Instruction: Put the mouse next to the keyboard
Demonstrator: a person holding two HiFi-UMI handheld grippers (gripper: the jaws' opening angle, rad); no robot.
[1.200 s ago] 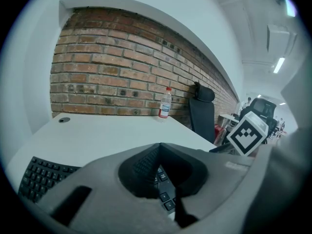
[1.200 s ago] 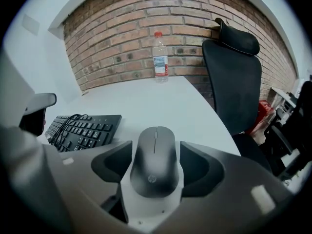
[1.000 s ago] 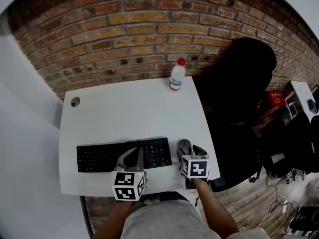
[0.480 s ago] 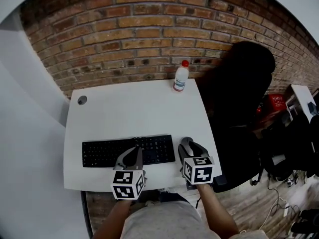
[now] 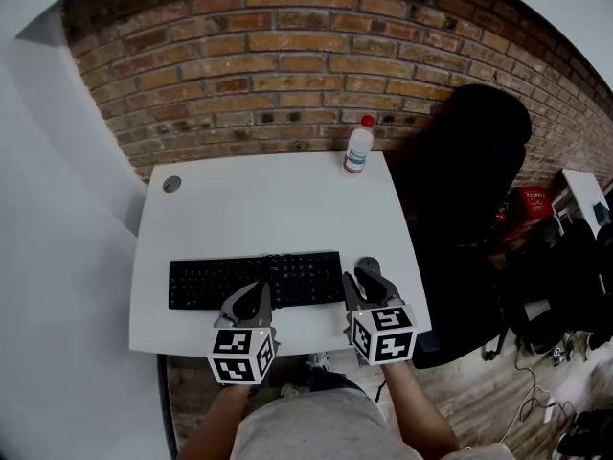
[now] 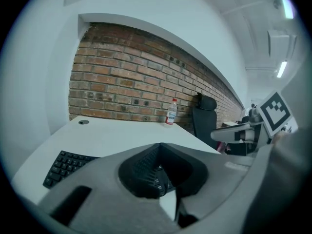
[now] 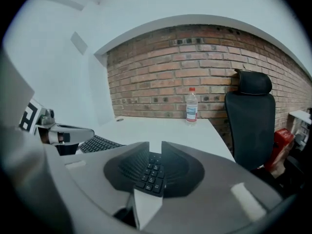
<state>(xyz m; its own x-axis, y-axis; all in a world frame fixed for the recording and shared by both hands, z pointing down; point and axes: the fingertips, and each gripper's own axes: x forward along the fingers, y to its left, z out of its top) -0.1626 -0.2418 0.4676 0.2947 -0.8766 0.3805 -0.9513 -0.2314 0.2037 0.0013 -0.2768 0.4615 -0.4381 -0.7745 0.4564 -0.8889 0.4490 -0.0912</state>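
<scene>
Task status: judged practically complete. Mouse [image 5: 368, 264] location: flat on the table [image 5: 268, 209], just beside the right end of the keyboard [image 5: 257, 281], free of both tools. Right gripper [image 7: 162, 145]: just behind the mouse, jaws closing, at a narrow slit, nothing between them, only keyboard keys visible through the gap. Left gripper [image 6: 161, 145]: jaws together, empty, above the keyboard's near edge. Remaining, at most: withdraw both grippers; check alignment if required. Writing: none legible. Bottle [image 5: 360, 147] at the far table edge: red cap, white label, print too small to read. No brand discernible on keyboard or mouse. Marker cubes [image 5: 383, 332]: black-and-white square patterns only, no text.
</scene>
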